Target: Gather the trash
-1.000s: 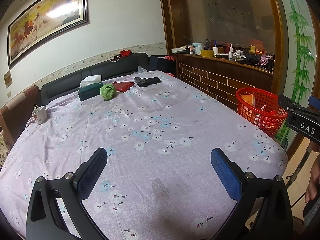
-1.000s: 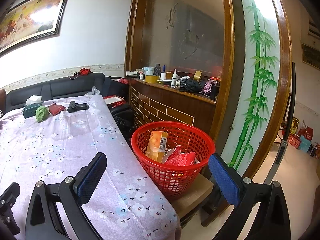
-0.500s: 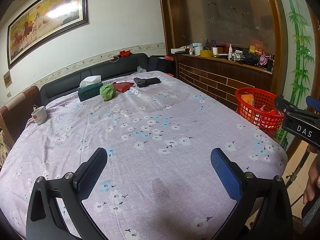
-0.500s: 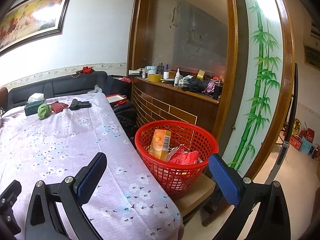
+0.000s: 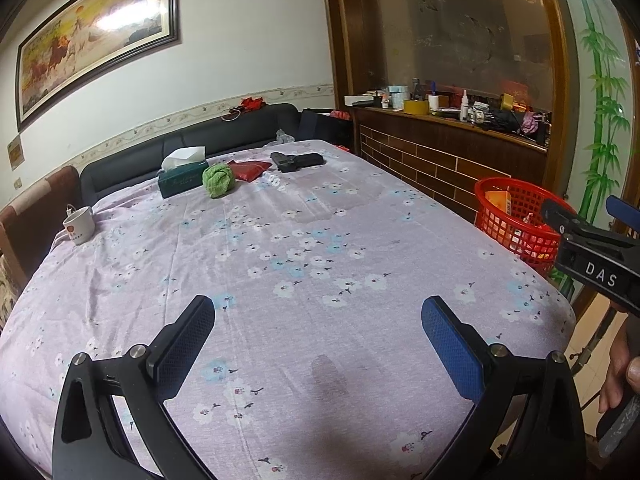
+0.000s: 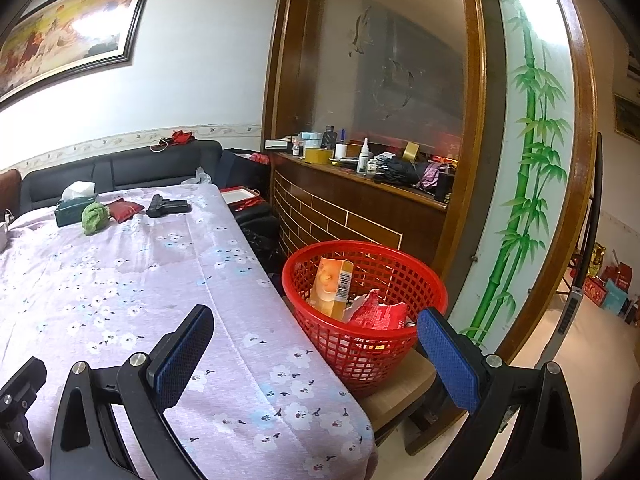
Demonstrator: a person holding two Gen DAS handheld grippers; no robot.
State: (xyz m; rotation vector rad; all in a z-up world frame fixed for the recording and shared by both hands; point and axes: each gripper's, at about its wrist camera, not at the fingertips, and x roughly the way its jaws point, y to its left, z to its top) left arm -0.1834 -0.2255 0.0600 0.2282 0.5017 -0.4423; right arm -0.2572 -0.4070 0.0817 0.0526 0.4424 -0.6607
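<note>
At your eleven o'clock on the flowered cloth [image 5: 304, 248] sit a green tissue box [image 5: 181, 178], a green crumpled cloth [image 5: 218, 180], a red pouch [image 5: 249, 169] and a black gun-shaped object [image 5: 296, 161]. A white mug [image 5: 79, 225] stands at ten. Behind runs a black sofa [image 5: 168, 152]; a framed painting [image 5: 92, 32] hangs above it.

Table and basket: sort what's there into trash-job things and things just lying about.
Job:
red basket
orange carton inside it
red wrapper inside it

Lying about:
tissue box
green cloth
red pouch
black case
white mug
</note>
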